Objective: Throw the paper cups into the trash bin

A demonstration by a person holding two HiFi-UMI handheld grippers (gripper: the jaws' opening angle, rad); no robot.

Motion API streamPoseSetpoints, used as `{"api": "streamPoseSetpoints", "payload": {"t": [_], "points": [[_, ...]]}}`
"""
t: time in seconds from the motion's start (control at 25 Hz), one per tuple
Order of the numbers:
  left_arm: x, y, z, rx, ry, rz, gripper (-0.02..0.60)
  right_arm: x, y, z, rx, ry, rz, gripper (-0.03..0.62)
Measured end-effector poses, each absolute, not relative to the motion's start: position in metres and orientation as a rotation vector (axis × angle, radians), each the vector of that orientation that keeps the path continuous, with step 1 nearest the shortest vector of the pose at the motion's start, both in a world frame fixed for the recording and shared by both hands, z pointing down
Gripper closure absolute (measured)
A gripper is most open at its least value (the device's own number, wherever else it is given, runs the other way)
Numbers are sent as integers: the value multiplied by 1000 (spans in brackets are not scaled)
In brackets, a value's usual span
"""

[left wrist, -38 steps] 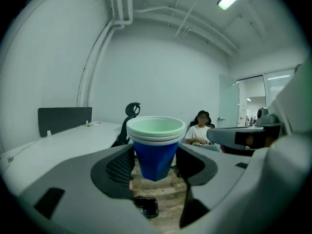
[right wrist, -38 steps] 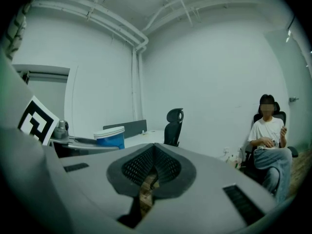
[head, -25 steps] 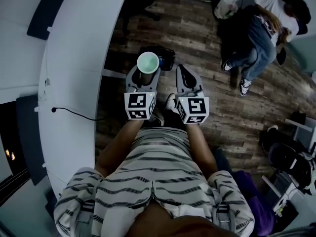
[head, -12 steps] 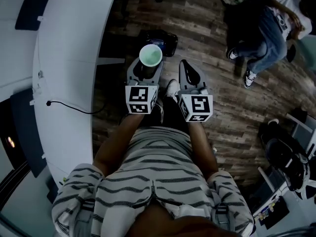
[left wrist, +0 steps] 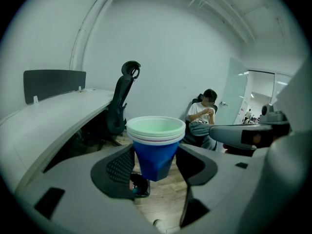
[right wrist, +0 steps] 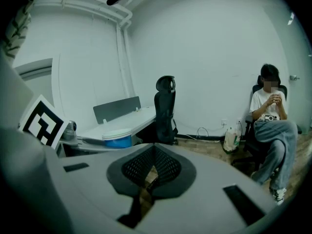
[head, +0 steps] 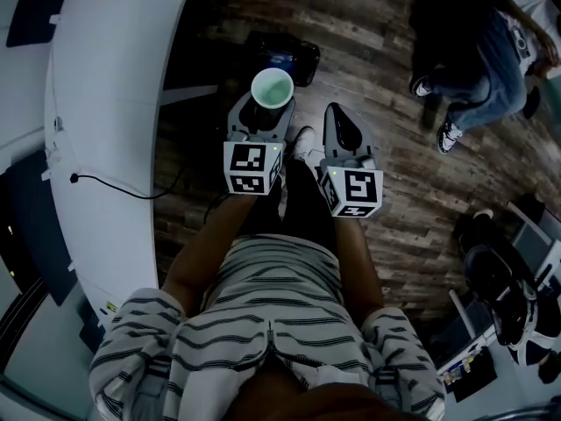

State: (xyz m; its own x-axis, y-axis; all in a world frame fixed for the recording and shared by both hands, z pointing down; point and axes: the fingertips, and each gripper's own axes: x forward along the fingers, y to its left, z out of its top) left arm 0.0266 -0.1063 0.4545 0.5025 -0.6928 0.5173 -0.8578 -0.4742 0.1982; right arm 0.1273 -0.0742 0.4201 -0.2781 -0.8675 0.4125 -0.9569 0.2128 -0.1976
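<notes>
Edged nearer bin (head: 289,55) since earlier, left gripper (head: 266,105) clamping cups (head: 272,87), right gripper (head: 337,123) closed empty; best kept upright, released squarely over bin.

Bare forearms (head: 200,251) reach forward, side by side. Grey plastic left gripper (head: 260,115) tilts slightly down – jaws wide, pads clamping upright stack of blue paper cups (left wrist: 155,150). Grey plastic right gripper (head: 337,117) – jaws together, nothing between.

Dark object (head: 302,60) on the floor, perhaps the trash bin, half behind the paper cups (head: 272,88).
</notes>
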Motion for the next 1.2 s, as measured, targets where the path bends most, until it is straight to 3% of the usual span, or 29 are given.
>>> {"api": "streamPoseSetpoints", "payload": {"t": [1.2], "points": [[55, -139, 632, 2151, -1235, 728, 297, 145, -88, 558, 1635, -2208, 801, 583]]}}
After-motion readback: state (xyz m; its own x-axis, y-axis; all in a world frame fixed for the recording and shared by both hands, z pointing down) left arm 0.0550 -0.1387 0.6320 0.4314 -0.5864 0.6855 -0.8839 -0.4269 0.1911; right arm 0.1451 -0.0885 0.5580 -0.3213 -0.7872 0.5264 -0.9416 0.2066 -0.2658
